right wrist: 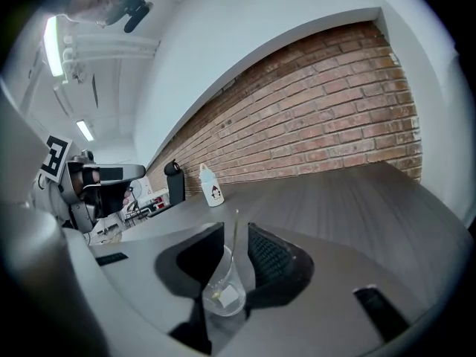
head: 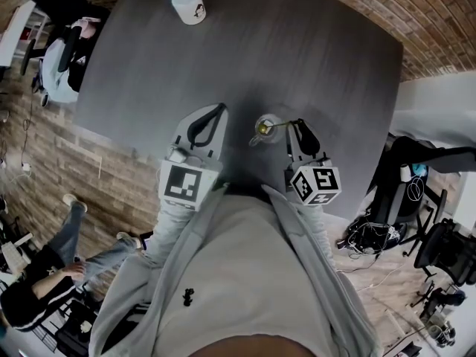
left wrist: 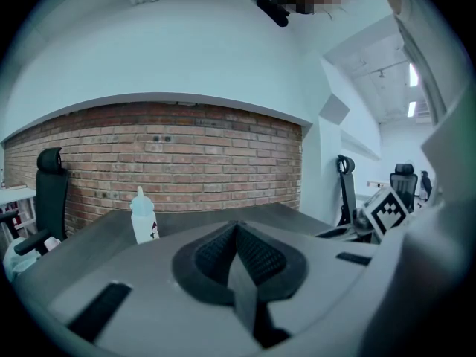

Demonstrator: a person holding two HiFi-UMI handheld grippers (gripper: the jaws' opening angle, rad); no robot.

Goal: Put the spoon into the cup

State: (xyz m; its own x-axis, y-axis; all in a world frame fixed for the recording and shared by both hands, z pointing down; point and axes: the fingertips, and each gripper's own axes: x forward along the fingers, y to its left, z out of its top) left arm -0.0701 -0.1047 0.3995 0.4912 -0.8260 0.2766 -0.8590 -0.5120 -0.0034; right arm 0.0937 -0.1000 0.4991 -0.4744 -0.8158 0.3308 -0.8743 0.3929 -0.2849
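A clear glass cup [head: 266, 128] stands on the dark grey table [head: 312, 50] near its front edge. The thin spoon [head: 277, 125] rests in it, bowl down, handle leaning toward my right gripper [head: 295, 123]. In the right gripper view the cup [right wrist: 222, 292] sits low between the jaws. The spoon handle [right wrist: 232, 255] rises in the gap, and the right gripper [right wrist: 236, 229] stands open with neither pad pressing the handle. My left gripper [head: 221, 108] hovers left of the cup, apart from it. Seen in its own view, the left gripper [left wrist: 236, 226] is shut with nothing in it.
A white squeeze bottle [head: 187, 2] stands at the table's far edge, also seen as the bottle [left wrist: 143, 218] and the bottle [right wrist: 211, 186]. A dark flask [right wrist: 174, 181] stands near it. Office chairs and a seated person [head: 44, 274] surround the table. A brick wall lies behind.
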